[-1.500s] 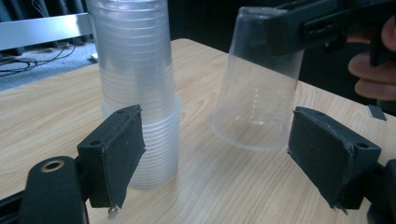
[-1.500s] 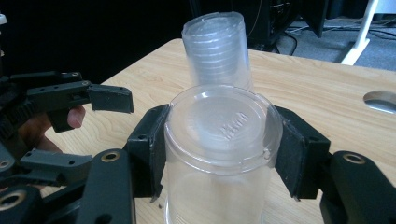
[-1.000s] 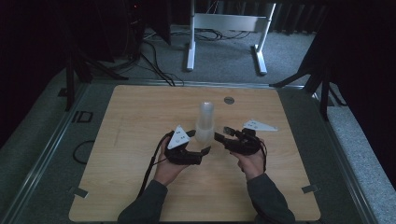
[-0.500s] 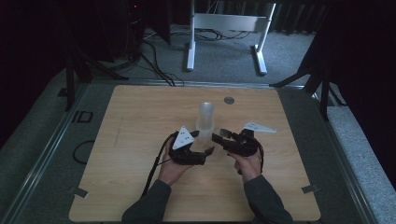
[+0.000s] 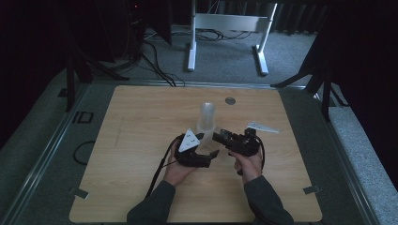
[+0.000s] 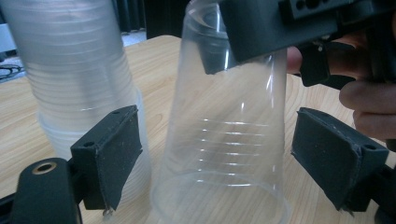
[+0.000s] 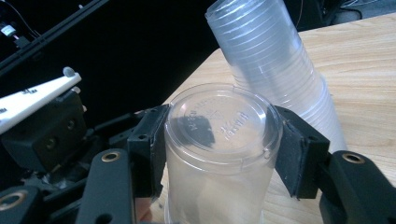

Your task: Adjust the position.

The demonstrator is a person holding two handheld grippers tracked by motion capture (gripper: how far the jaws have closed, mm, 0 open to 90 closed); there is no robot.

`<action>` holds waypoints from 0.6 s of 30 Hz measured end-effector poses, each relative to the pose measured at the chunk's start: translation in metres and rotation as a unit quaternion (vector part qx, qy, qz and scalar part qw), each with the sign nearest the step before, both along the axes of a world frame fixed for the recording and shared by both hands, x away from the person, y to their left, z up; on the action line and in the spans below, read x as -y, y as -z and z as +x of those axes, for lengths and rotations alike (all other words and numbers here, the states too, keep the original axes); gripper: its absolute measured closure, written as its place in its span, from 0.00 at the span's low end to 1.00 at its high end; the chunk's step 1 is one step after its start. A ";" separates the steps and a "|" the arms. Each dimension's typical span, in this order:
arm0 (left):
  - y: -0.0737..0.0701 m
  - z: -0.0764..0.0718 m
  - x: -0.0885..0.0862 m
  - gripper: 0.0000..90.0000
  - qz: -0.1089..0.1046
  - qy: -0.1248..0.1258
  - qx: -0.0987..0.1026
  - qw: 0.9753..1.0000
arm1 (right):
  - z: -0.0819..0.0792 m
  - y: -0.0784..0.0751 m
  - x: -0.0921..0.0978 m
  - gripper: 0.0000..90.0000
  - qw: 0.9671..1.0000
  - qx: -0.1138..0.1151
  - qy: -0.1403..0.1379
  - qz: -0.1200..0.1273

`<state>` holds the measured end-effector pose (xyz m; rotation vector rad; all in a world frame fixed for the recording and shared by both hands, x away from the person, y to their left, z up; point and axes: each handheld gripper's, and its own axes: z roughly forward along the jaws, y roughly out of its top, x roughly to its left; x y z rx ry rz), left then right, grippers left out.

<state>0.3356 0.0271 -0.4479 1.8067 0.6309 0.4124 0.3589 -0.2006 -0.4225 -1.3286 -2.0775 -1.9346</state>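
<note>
A single clear plastic cup [image 6: 229, 130] stands upside down on the wooden table [image 5: 141, 122]. My right gripper [image 7: 219, 135] is shut on the cup's [image 7: 219, 140] closed end; it also shows in the left gripper view [image 6: 280, 23]. My left gripper [image 6: 229, 154] is open, with one jaw on either side of the cup's wide rim and a gap on both sides. A tall stack of clear cups [image 5: 206, 117] stands upside down just beyond, also seen as the stack [image 6: 79, 79] and the stack [image 7: 280, 70]. In the high view the left gripper [image 5: 213, 153] and right gripper [image 5: 218, 137] meet near the stack's foot.
A small grey disc [image 5: 230, 100] lies on the table beyond the stack. A white metal stand [image 5: 225, 37] and cables [image 5: 155, 56] are on the floor past the table's far edge. Bare wood lies to the left and right of the hands.
Both grippers have drawn closer together in front of the cup stack. The stack has stayed in place.
</note>
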 end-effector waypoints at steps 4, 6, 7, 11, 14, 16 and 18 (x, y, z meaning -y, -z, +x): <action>0.002 -0.001 0.004 0.17 0.001 0.000 0.004 1.000 | 0.000 0.001 0.000 0.47 1.000 -0.004 -0.002 0.008; 0.003 -0.001 0.004 0.17 -0.001 -0.001 0.006 1.000 | 0.001 0.001 0.001 0.47 1.000 -0.006 -0.002 0.014; 0.003 -0.001 0.004 0.17 -0.001 -0.001 0.006 1.000 | 0.001 0.001 0.001 0.47 1.000 -0.006 -0.002 0.014; 0.005 -0.002 0.004 0.17 -0.006 -0.003 0.008 1.000 | 0.002 0.002 0.003 0.47 0.999 -0.014 -0.001 0.032; 0.005 -0.002 0.003 0.17 -0.011 -0.004 0.012 1.000 | 0.003 0.003 0.005 0.47 0.999 -0.019 -0.002 0.042; 0.005 -0.003 0.002 0.17 -0.012 -0.003 0.013 1.000 | 0.004 0.004 0.006 0.47 0.999 -0.022 -0.001 0.048; 0.005 -0.003 0.003 0.17 -0.012 -0.002 0.013 1.000 | 0.004 0.005 0.006 0.47 0.998 -0.029 -0.001 0.057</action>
